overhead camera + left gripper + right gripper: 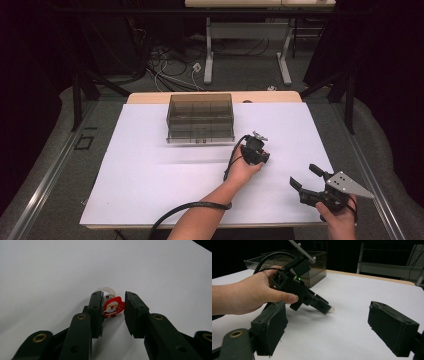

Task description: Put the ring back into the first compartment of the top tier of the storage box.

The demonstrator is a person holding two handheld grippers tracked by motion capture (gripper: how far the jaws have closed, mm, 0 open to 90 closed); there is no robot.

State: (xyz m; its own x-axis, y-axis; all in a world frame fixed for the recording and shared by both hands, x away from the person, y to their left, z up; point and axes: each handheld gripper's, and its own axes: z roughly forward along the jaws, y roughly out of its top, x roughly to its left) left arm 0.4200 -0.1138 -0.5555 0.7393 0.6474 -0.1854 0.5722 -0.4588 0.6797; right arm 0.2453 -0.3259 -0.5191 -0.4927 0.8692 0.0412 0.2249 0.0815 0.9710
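Santa ring (113, 307) between the left gripper (113, 312) pads, against one

High view overlooks the table (150, 190); both gripper views skim it closely.

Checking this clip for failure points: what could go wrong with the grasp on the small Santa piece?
1. The Santa piece touches only one of the left gripper fingers, with a gap at the other; it may slip or tip when lifted.
2. Its clear ring sits outside the fingers and could snag on the white table.
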